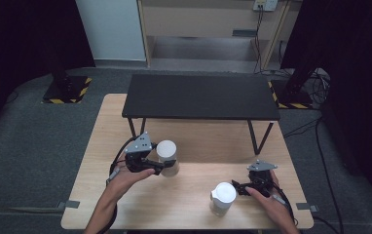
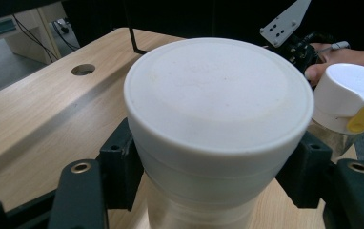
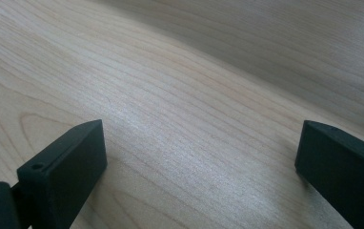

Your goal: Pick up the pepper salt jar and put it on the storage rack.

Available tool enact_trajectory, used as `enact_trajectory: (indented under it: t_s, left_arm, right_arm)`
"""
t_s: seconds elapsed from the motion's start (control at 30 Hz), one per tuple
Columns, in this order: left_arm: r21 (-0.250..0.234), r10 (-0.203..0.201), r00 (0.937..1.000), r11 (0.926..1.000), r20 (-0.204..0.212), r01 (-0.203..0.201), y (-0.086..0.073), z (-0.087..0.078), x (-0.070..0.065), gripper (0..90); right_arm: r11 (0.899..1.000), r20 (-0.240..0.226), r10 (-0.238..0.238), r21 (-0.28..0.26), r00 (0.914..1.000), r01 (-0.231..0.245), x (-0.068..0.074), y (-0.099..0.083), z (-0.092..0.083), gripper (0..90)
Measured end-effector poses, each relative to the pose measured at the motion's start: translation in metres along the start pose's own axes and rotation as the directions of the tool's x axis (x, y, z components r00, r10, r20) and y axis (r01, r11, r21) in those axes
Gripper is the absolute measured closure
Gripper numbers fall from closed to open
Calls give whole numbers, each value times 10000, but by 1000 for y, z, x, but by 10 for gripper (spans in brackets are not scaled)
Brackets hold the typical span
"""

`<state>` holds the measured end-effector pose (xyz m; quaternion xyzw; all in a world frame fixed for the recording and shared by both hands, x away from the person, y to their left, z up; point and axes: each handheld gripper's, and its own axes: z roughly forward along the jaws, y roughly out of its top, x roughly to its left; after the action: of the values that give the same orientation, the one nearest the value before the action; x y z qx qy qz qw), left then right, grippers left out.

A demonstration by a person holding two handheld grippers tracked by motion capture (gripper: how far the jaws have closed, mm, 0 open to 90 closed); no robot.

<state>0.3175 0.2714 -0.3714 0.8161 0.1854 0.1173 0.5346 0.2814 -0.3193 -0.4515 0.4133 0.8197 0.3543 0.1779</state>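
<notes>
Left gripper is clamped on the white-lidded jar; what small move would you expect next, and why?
Probably a little more lift, then a carry toward the black shelf. The left gripper has its pads pressed on both sides of the white-lidded jar just under the lid, so the grip looks secure. The right gripper is open over bare table beside the flip-cap bottle.

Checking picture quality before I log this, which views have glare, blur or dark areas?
High view: sharp, black surroundings, evenly lit wooden table. Left gripper view: white lid of the gripped jar fills it, bright and slightly soft. Right gripper view: pale sheen on the wood, far grain blurred.
</notes>
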Motion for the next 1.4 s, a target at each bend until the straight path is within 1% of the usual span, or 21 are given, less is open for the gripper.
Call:
enact_trajectory:
  t_s: [0.2, 0.27, 0.5, 0.6, 0.67, 0.7, 0.77, 0.8, 0.87, 0.93, 1.1, 1.13, 1.17, 1.27, 1.4]
  left_arm:
    - [-93, 158, 9997, 9998, 170, -157, 7, -5, 4, 338]
    - [-37, 290, 9994, 9996, 197, -289, 12, -7, 5, 338]
    - [-69, 388, 9989, 9992, 251, -387, 20, -10, 9, 338]
    - [-8, 484, 9984, 9988, 301, -484, 26, -12, 11, 338]
    - [2, 498, 9983, 9988, 311, -498, 27, -12, 11, 338]
    - [26, 530, 9980, 9986, 348, -531, 29, -12, 12, 338]
    - [118, 616, 9964, 9980, 576, -623, 32, -12, 15, 339]
    - [174, 689, 9953, 9974, 682, -703, 37, -12, 15, 338]
    - [188, 728, 9950, 9971, 679, -743, 39, -12, 14, 338]
    - [149, 743, 9950, 9970, 664, -755, 41, -11, 14, 338]
    - [113, 803, 9934, 9966, 824, -815, 52, -14, 16, 338]
    - [113, 803, 9934, 9966, 824, -815, 52, -14, 16, 338]
    - [51, 831, 9933, 9965, 806, -838, 56, -16, 17, 338]
    - [-116, 776, 9937, 9970, 803, -769, 60, -19, 19, 338]
    - [-229, 850, 9938, 9962, 717, -836, 73, -26, 20, 338]
  right_arm:
    - [10000, 0, 2, 4, 10000, -2, 0, 0, 0, 40]
    - [10000, 1, 2, 3, 10000, -2, 0, 0, 0, 40]
    - [10000, 1, 1, 5, 10000, -1, 0, 0, 0, 40]
    - [10000, 0, 1, 4, 10000, -1, 0, 0, 0, 40]
    - [10000, 1, 3, 3, 10000, -3, 0, 0, 0, 40]
    - [10000, 1, 2, 4, 10000, -2, 0, 0, 0, 40]
    - [10000, -1, 2, 4, 10000, -2, 0, 0, 0, 40]
    - [10000, 1, 0, 3, 10000, 0, 0, 0, 0, 40]
    - [10000, 1, -1, 2, 10000, 1, 0, 0, 0, 40]
    - [10000, 1, 2, 5, 10000, -2, 0, 0, 0, 40]
    - [10000, 2, 2, 4, 10000, -2, 0, 0, 0, 40]
    - [10000, 2, 2, 4, 10000, -2, 0, 0, 0, 40]
    - [10000, 2, 1, 2, 10000, -1, 0, 0, 0, 40]
    - [10000, 2, 3, 3, 10000, -3, 0, 0, 0, 40]
    - [10000, 2, 0, 3, 10000, 0, 0, 0, 0, 40]
